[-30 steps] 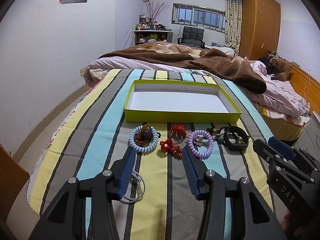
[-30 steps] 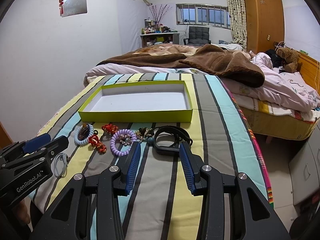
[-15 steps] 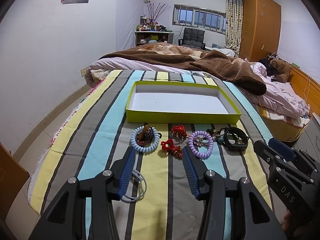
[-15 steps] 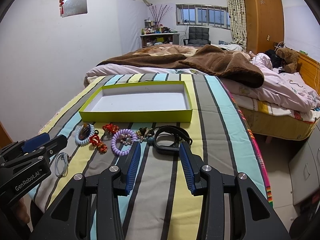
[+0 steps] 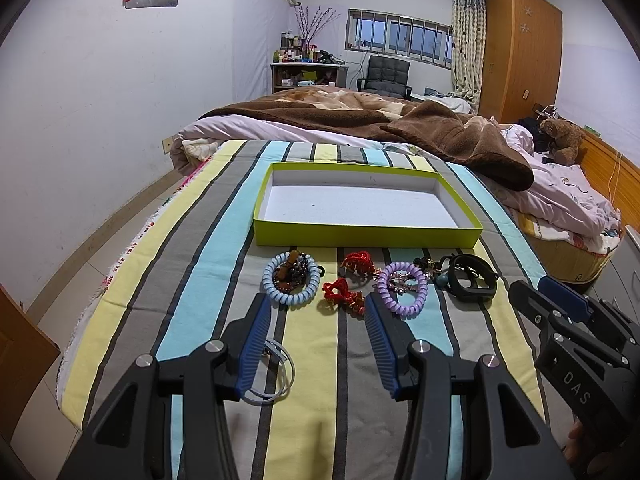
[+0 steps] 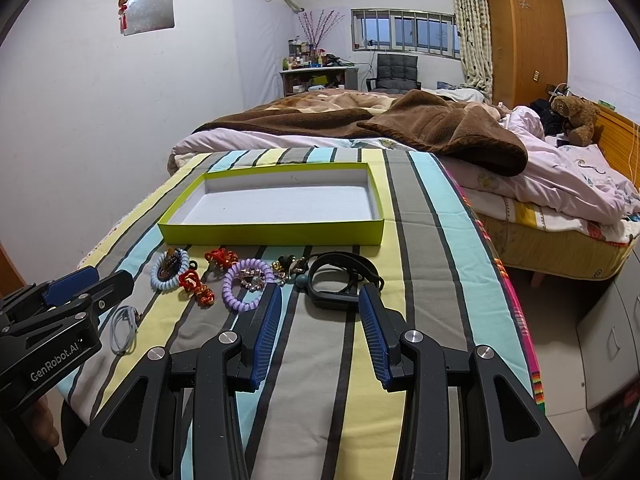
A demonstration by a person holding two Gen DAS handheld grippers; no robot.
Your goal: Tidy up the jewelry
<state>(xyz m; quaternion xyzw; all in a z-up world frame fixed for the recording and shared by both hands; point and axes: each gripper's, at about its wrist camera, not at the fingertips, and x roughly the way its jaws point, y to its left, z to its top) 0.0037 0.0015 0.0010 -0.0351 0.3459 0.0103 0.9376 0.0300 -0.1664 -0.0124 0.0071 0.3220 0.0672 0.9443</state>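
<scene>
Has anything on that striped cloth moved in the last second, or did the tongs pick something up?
Nothing visibly changed. The left tongs and right tongs hang open and empty, the bracelets lie in their row, and the shallow lime-green cardboard tray is empty.

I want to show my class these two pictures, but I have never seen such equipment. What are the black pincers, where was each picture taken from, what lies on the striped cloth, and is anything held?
There is no robot here. A person holds a hand tool in each hand, and each has two blue-padded fingers and its own camera looking along them. One picture looks along the left gripper, the other along the right gripper; each also shows the other tool at its edge. On the striped cloth stands an empty green tray. In front of it lie a pale blue coil bracelet, red knotted ornaments, a purple coil bracelet, a black strap and a white cable. Both grippers are open and hold nothing.
</scene>
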